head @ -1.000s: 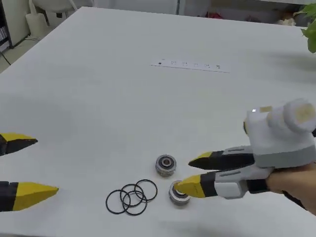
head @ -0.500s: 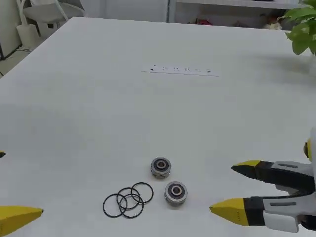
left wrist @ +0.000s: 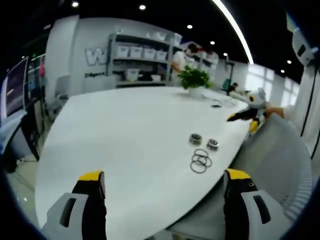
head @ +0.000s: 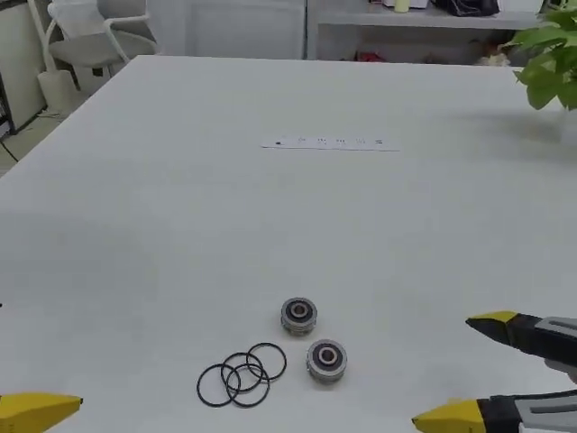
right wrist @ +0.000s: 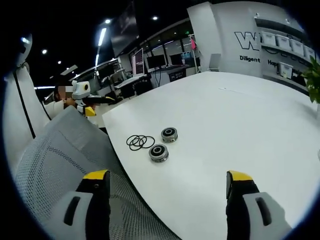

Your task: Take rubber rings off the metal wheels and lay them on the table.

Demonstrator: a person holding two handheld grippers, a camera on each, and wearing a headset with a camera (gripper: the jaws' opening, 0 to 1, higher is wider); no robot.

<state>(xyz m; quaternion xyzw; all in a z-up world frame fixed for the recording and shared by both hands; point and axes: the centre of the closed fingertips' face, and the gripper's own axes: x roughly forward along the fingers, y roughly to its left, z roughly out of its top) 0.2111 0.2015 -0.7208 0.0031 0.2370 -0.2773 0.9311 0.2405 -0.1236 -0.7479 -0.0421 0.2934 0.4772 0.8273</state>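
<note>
Jaws stand wide apart on the right gripper [right wrist: 167,175] and the left gripper [left wrist: 165,176] alike, with nothing between them. Both grippers hover at the near edge of the white table [head: 270,207], one at each side, well apart from the work. Between them, near that edge, two metal wheels [head: 299,315] lie flat, just beside each other. Left of the wheels, four black rubber rings [head: 242,374] lie overlapping in a loose cluster on the table, near the wheels but apart. A potted plant [head: 545,63] stands at the far right corner.

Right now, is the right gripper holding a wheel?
No, the near wheel and far wheel lie on the table, apart from the right gripper.
</note>
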